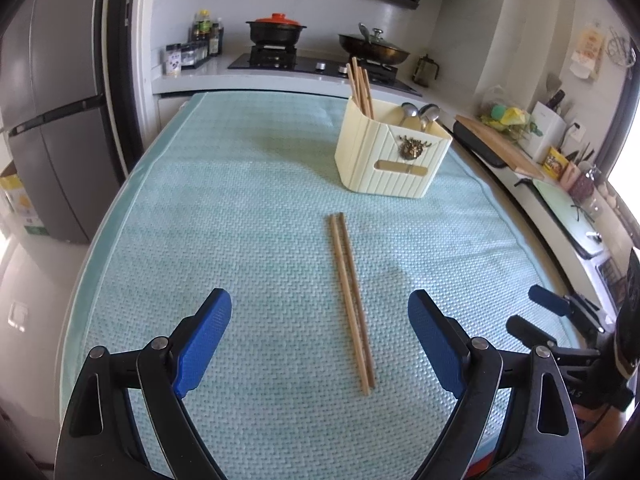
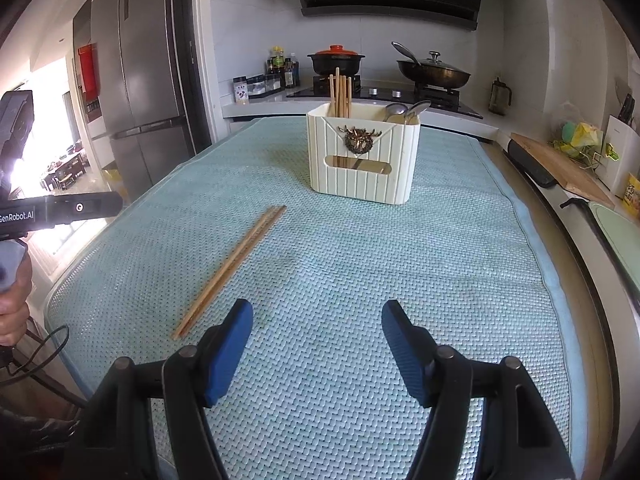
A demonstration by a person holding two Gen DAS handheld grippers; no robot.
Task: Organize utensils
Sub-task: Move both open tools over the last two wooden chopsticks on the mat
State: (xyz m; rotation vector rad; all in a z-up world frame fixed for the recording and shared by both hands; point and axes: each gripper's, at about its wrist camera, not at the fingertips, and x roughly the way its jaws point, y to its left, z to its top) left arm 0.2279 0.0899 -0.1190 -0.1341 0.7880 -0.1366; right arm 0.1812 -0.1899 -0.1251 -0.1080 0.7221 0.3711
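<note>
- Covering the whole worktop, a light green woven mat [image 1: 240,240] sits under everything; stove with pots behind, fridge off to one side
- cream holder box [image 1: 390,156] stands upright toward the far end of the mat, split into compartments
- inside it already: a bunch of wooden chopsticks [image 1: 360,88] standing in the one compartment, metal spoons [image 1: 420,114] in the other, so part of the sorting looks done
- left on the mat: one pair of loose chopsticks [image 1: 351,304] lying flat side by side, touching each other, well apart from the box, nearer the grippers
- left gripper [image 1: 320,336] hangs just above the mat with blue pads spread wide, nothing between them gripped; the near ends of the loose pair lie in the gap between the fingers but no pad touches them
- right gripper [image 2: 316,344] also open, a bit narrower, empty; loose pair lies off to its left side, clear of it
- judgement: task mostly along, last visible job is picking up the loose pair and dropping it in the chopstick compartment; left gripper looks better lined up for it
- no other stray utensils seen on the mat
</note>
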